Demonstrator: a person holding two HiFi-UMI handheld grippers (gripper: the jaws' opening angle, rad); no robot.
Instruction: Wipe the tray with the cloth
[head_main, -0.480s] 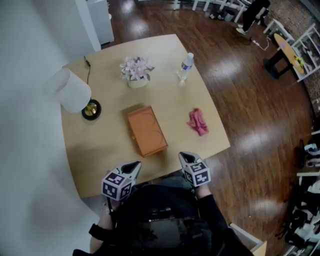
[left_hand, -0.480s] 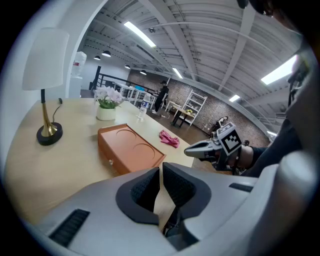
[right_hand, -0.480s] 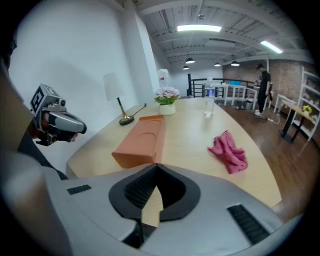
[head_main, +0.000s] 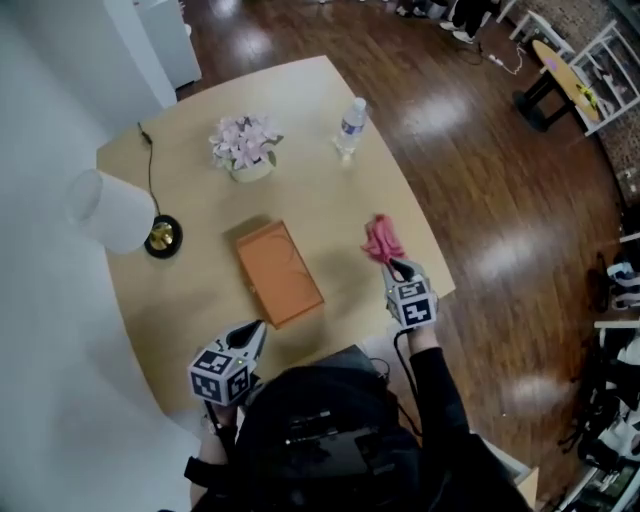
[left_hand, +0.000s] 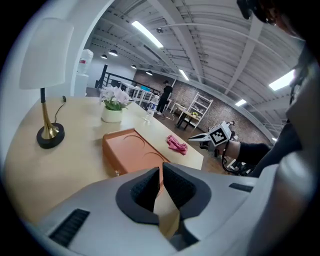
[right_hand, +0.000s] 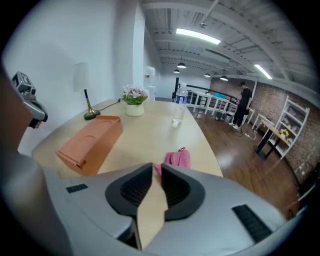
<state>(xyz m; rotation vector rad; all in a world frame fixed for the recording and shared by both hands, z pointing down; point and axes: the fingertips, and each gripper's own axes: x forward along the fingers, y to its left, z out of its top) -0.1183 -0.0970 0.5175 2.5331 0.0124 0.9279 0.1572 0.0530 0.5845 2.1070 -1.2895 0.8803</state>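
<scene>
An orange tray (head_main: 279, 272) with two round recesses lies in the middle of the table. To its right, near the table's right edge, sits a crumpled pink cloth (head_main: 381, 240). My right gripper (head_main: 397, 266) is at the cloth's near side with its jaws nearly together and nothing between them. In the right gripper view the cloth (right_hand: 177, 157) shows just past the jaw tips (right_hand: 156, 166), with the tray (right_hand: 90, 140) off to the left. My left gripper (head_main: 258, 328) hovers at the table's front edge, shut and empty, aimed at the tray (left_hand: 131, 150).
A white-shaded lamp (head_main: 115, 212) stands at the table's left. A pot of pale flowers (head_main: 243, 148) and a clear water bottle (head_main: 350, 125) stand at the far side. The table edge (head_main: 440, 290) is close to the right gripper, with wooden floor beyond.
My right gripper has moved forward from the table's front edge up to the pink cloth. The left gripper stays near the front edge.
</scene>
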